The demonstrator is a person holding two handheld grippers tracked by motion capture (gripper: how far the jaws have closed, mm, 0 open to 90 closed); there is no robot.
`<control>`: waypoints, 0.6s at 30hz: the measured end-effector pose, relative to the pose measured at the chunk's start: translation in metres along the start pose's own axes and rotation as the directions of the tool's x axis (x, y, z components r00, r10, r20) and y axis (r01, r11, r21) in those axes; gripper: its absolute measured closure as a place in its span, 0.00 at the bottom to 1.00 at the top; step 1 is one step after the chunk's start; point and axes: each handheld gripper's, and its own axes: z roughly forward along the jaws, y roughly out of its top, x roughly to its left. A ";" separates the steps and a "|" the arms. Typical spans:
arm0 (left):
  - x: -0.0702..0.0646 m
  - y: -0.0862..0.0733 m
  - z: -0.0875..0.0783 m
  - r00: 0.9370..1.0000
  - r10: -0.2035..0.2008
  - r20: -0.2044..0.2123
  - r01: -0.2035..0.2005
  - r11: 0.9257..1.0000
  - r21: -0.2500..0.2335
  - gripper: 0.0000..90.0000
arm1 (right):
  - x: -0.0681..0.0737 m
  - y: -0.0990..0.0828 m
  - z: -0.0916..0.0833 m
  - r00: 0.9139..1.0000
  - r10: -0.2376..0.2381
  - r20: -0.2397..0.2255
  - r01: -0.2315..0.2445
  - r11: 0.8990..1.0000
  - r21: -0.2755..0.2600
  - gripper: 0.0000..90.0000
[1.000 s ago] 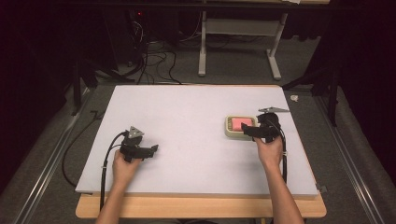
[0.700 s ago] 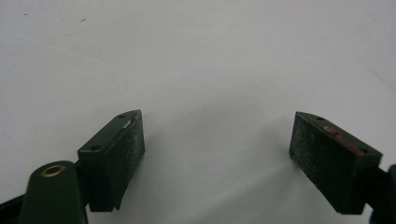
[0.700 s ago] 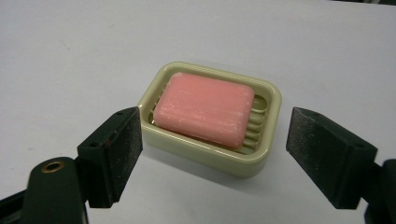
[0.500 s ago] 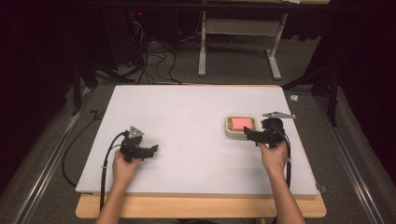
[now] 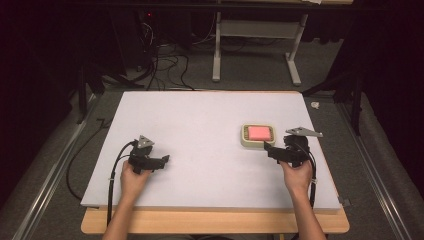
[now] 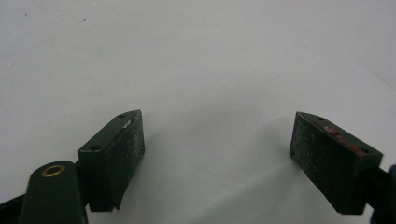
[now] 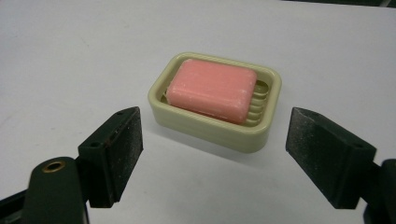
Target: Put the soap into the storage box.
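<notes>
Pink rectangular soap bar [image 7: 212,90] in cream ribbed plastic dish [image 7: 261,126] on white table sheet [image 5: 200,120], just ahead of right gripper [image 7: 212,158], jaws wide and empty; left gripper [image 6: 217,154] likewise open, idle; probable next step: advance, straddle, close.

High view overhead, facing forward; claw views close (sharing white tabletop [image 5: 200,130]).
</notes>
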 end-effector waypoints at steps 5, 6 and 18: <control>0.000 0.000 0.000 1.000 0.001 -0.001 -0.001 1.000 0.001 0.20 | -0.001 -0.005 -0.003 1.000 0.010 -0.011 -0.010 1.000 -0.008 0.22; 0.000 0.000 0.000 1.000 0.001 -0.001 -0.001 1.000 0.000 0.20 | -0.001 -0.007 -0.004 1.000 0.007 -0.014 -0.007 1.000 -0.014 0.22; 0.000 0.000 0.000 1.000 0.000 0.000 0.000 1.000 0.000 0.20 | 0.003 -0.025 -0.005 0.999 0.027 -0.046 -0.027 1.000 -0.013 0.22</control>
